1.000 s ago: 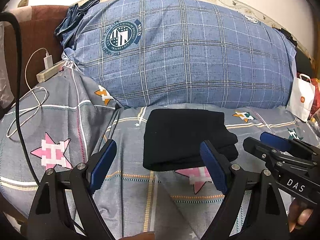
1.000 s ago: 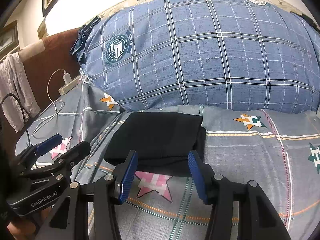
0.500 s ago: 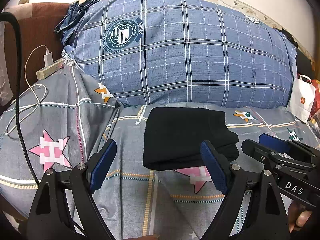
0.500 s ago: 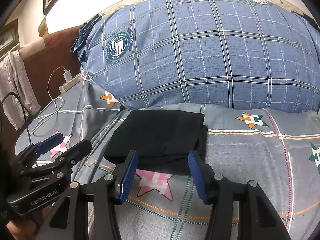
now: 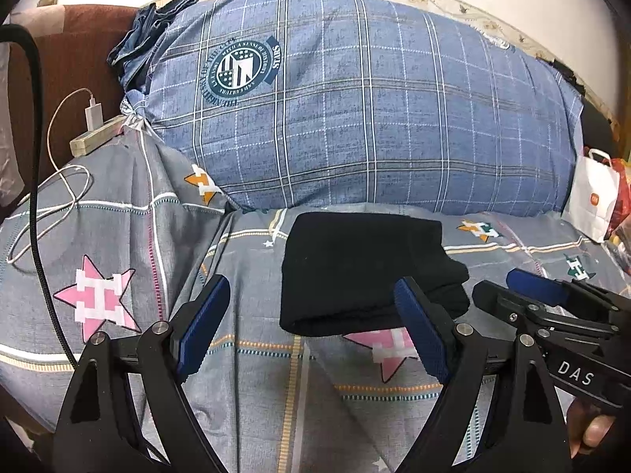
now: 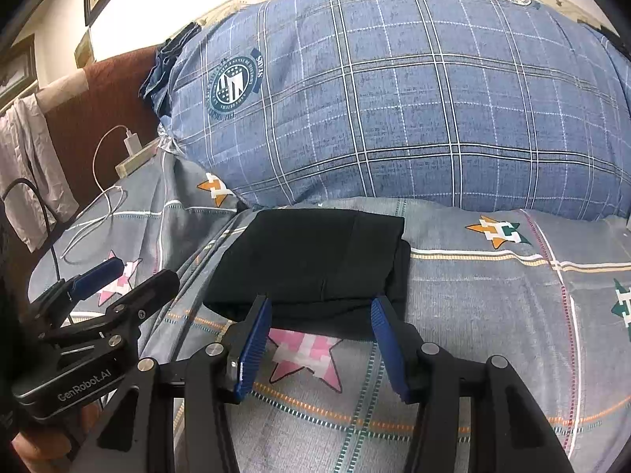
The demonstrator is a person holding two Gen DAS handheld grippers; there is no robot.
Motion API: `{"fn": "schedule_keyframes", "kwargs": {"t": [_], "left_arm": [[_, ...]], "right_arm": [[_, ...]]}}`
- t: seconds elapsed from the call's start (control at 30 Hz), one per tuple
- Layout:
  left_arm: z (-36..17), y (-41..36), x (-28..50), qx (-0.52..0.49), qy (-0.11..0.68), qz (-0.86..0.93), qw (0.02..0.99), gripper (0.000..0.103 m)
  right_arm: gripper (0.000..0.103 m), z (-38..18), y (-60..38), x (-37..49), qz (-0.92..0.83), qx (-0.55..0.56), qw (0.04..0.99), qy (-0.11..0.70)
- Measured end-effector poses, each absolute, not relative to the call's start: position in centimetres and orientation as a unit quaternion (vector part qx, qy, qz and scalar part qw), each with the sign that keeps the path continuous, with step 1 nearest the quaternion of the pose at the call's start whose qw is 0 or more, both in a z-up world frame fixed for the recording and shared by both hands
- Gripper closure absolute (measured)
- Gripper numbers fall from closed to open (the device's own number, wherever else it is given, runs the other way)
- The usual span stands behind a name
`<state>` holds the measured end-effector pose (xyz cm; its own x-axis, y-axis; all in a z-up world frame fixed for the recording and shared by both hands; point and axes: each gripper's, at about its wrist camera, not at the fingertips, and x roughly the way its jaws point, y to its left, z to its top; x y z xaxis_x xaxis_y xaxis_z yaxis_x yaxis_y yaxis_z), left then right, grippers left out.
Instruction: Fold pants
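Observation:
The black pants (image 5: 363,272) lie folded into a compact rectangle on the grey star-print bedspread (image 5: 118,236), just in front of the big blue plaid pillow (image 5: 355,110). They also show in the right wrist view (image 6: 315,264). My left gripper (image 5: 311,327) is open and empty, hovering just short of the pants' near edge. My right gripper (image 6: 321,345) is open and empty, also just short of the near edge. Each gripper shows in the other's view, the right one (image 5: 524,295) beside the pants' right end, the left one (image 6: 118,280) to their left.
A white charger with its cable (image 5: 94,116) and a power strip (image 5: 96,140) lie at the bed's far left by the brown headboard (image 5: 71,51). A black cable (image 5: 35,157) hangs at the left. A white paper bag (image 5: 593,197) stands at the far right.
Both grippers have drifted slightly, so the scene sits a little differently in each view. The pants have not moved and both grippers stay open.

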<state>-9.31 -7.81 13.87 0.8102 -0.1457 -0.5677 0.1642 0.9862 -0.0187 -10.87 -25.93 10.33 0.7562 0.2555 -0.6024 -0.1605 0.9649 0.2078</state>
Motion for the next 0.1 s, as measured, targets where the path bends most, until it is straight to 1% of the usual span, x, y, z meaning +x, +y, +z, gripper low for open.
{"fn": "schedule_keyframes", "kwargs": {"t": [0.1], "left_arm": [[13.93, -7.88, -9.77, 0.026, 0.291, -0.080, 0.953, 0.017]], "right_arm": [[0.052, 10.32, -26.13, -11.03, 0.110, 0.072, 0.934, 0.331]]}}
